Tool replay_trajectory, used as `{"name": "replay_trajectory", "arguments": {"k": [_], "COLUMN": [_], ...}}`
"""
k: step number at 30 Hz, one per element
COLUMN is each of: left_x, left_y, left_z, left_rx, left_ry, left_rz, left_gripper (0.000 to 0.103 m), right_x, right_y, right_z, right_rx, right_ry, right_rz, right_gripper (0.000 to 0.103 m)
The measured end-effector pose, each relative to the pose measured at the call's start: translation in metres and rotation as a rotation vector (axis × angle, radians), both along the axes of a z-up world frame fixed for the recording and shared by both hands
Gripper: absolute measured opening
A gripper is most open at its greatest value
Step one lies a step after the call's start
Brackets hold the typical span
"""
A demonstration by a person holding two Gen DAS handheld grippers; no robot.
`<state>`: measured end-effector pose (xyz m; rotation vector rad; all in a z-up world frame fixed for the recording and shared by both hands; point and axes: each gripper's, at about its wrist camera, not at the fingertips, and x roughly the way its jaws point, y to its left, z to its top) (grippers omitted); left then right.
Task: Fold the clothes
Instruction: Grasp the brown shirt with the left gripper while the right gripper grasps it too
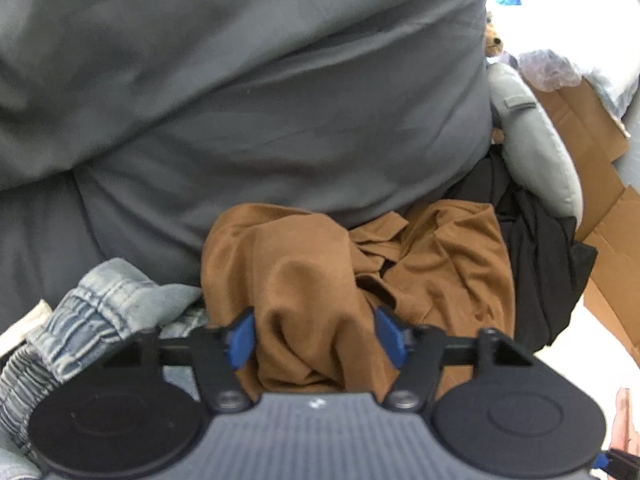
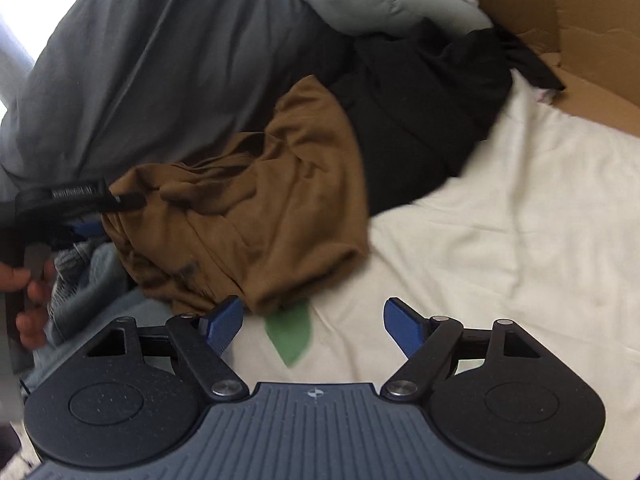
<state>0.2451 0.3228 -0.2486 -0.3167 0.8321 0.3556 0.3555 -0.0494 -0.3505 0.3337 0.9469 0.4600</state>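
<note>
Brown shirt (image 1: 320, 280): crumpled on the bed, at 12 o'clock from my left claw (image 1: 312, 338), black clothes at its 2 o'clock.
Handling: I judge it soft, light, floppy; pinch a hem.
Left claw: half closed round a brown bunch.
Right claw (image 2: 314, 326): wide, empty, over white sheet (image 2: 500, 240).

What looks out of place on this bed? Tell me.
The brown garment lies crumpled, not folded, and a green scrap pokes out from under its near edge onto the white sheet. What that scrap is cannot be told.
</note>
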Motion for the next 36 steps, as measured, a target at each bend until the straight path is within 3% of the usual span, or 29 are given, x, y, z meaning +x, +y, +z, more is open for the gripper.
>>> {"name": "replay_trajectory", "arguments": {"k": [2, 6, 8, 9, 13, 14, 16, 17, 19, 24, 36], "left_x": [0.0, 0.0, -0.001, -0.002, -0.007, -0.009, -0.014, -0.017, -0.021, -0.029, -0.063], "left_y": [0.002, 0.003, 0.003, 0.003, 0.002, 0.001, 0.0, -0.001, -0.003, -0.009, -0.052], "left_z": [-0.003, -0.006, -0.006, -0.005, -0.005, -0.004, -0.002, -0.001, 0.001, 0.01, 0.045], "left_rx": [-0.012, -0.019, -0.022, -0.027, -0.04, -0.045, -0.055, -0.057, -0.057, -0.087, -0.174], "left_ry": [0.005, 0.007, 0.003, -0.002, -0.015, -0.018, -0.027, -0.031, -0.038, -0.055, -0.108], "left_rz": [0.006, 0.014, 0.016, 0.017, 0.027, 0.03, 0.036, 0.035, 0.031, 0.019, -0.109], "left_gripper": [0.043, 0.033, 0.022, 0.02, 0.014, 0.013, 0.011, 0.01, 0.009, 0.008, 0.007], "right_x": [0.006, 0.017, 0.023, 0.025, 0.037, 0.04, 0.046, 0.048, 0.049, 0.041, -0.003], "right_y": [0.01, 0.025, 0.03, 0.033, 0.042, 0.044, 0.047, 0.046, 0.041, 0.018, -0.063], "right_z": [-0.004, -0.015, -0.021, -0.024, -0.037, -0.039, -0.044, -0.045, -0.044, -0.028, 0.046], "right_rx": [0.011, 0.032, 0.047, 0.057, 0.114, 0.126, 0.147, 0.152, 0.176, 0.211, 0.203], "right_ry": [0.004, 0.033, 0.059, 0.073, 0.122, 0.132, 0.149, 0.153, 0.147, 0.091, -0.048], "right_rz": [0.012, 0.028, 0.025, 0.021, -0.011, -0.015, -0.028, -0.04, -0.062, -0.113, -0.294], "right_gripper": [0.077, 0.075, 0.071, 0.066, 0.064, 0.059, 0.034, 0.017, 0.009, 0.004, 0.003]}}
